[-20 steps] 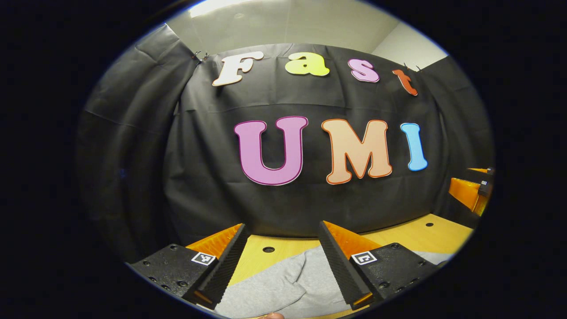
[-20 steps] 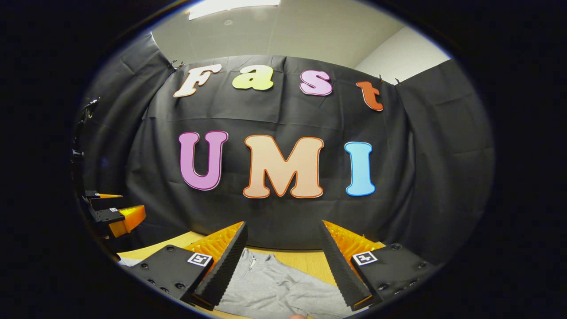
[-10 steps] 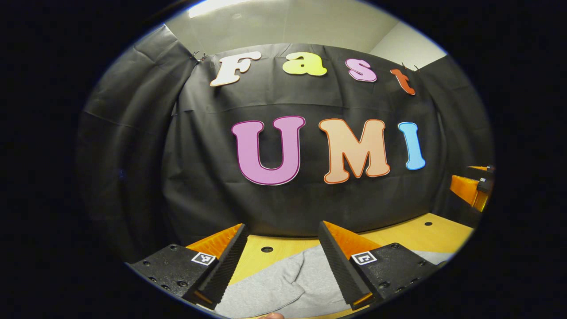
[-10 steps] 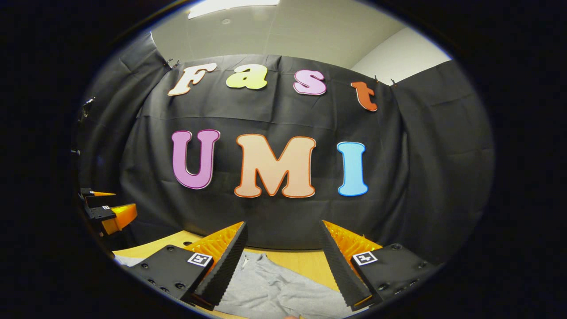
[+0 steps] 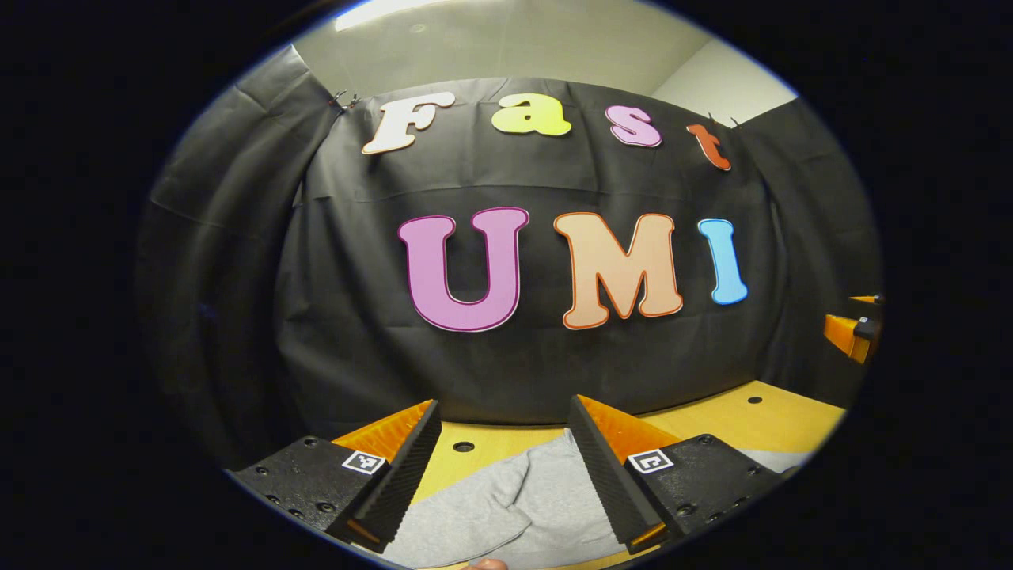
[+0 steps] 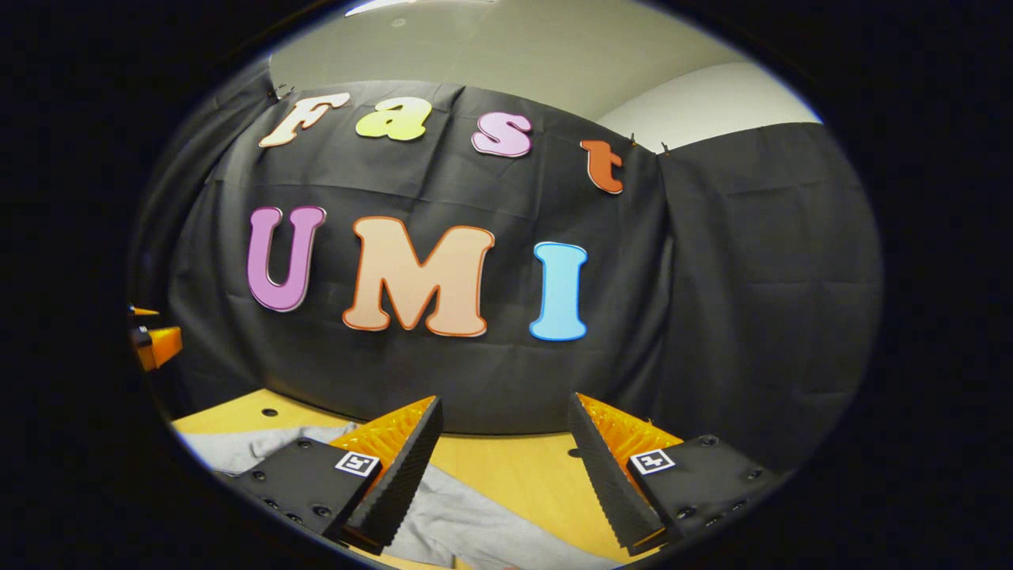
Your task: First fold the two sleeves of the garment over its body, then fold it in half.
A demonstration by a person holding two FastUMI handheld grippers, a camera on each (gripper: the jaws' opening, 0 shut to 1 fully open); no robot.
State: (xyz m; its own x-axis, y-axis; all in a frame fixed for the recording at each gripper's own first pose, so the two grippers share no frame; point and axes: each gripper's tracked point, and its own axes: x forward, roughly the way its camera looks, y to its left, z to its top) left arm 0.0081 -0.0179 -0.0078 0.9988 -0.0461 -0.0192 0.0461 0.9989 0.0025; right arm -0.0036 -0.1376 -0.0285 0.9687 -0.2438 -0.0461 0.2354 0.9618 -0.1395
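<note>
My right gripper (image 6: 503, 467) has swung rightward — the soft grey cotton garment (image 6: 467, 526) now lies mostly left on the pale wooden table (image 6: 522, 475). Both grippers gape wide, empty; left gripper (image 5: 502, 467) hovers over cloth, probably a sleeve.

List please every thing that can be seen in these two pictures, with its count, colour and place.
garment: one, grey, lying on the table, under and ahead of both grippers; it also shows in the right gripper view.
table: one, light wood with small round holes, under the garment.
cloth wall: black, behind the table and around its sides.
room wall and ceiling: pale, above the cloth.
left gripper: one, fingers apart, over the garment; it also shows at the left edge of the right gripper view.
right gripper: one, fingers apart, over the garment's edge and bare table.
</note>
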